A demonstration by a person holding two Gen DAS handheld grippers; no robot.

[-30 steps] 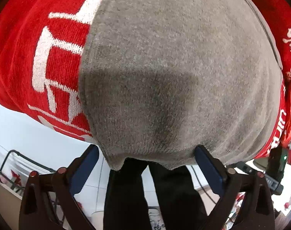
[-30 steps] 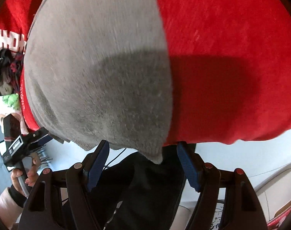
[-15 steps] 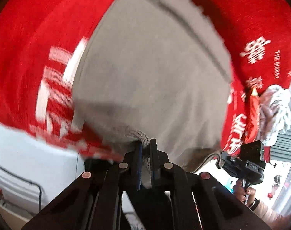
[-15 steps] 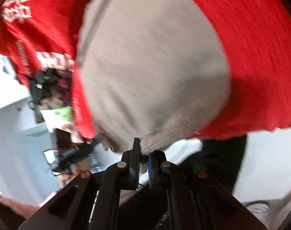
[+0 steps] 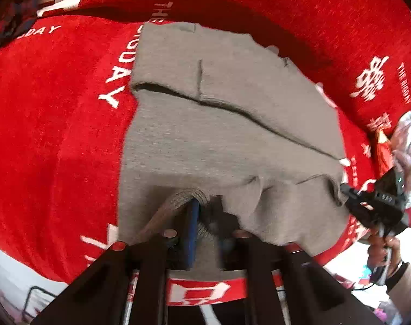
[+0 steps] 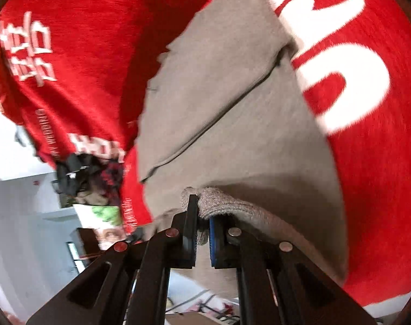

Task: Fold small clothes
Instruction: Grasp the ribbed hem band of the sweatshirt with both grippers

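- While its jaws are opening, the left claw point(image 5: 205, 224) has the grey garment point(image 5: 227, 124) hem between them.
- Right claw point(image 6: 202, 230) clenches the garment's near hem above the red cloth point(image 6: 97, 54).

My left gripper point(image 5: 205, 227), black-framed with blue pads, points steeply down, and its jaws are opening. The hem of the grey knitted garment point(image 5: 221, 146) is bunched between them; the left blue pad point(image 5: 191, 233) lies against the fabric, while the right finger is blurred (I cannot tell whether it touches).

My right gripper point(image 6: 203, 230), of the same black build, is tilted down less steeply. Its jaws are pinched together on a rolled edge of that garment, with fabric bulging above the blue pad point(image 6: 212, 239).

In the left wrist view, at the far right, my right hand point(image 5: 381, 249) grasps that gripper's handle.
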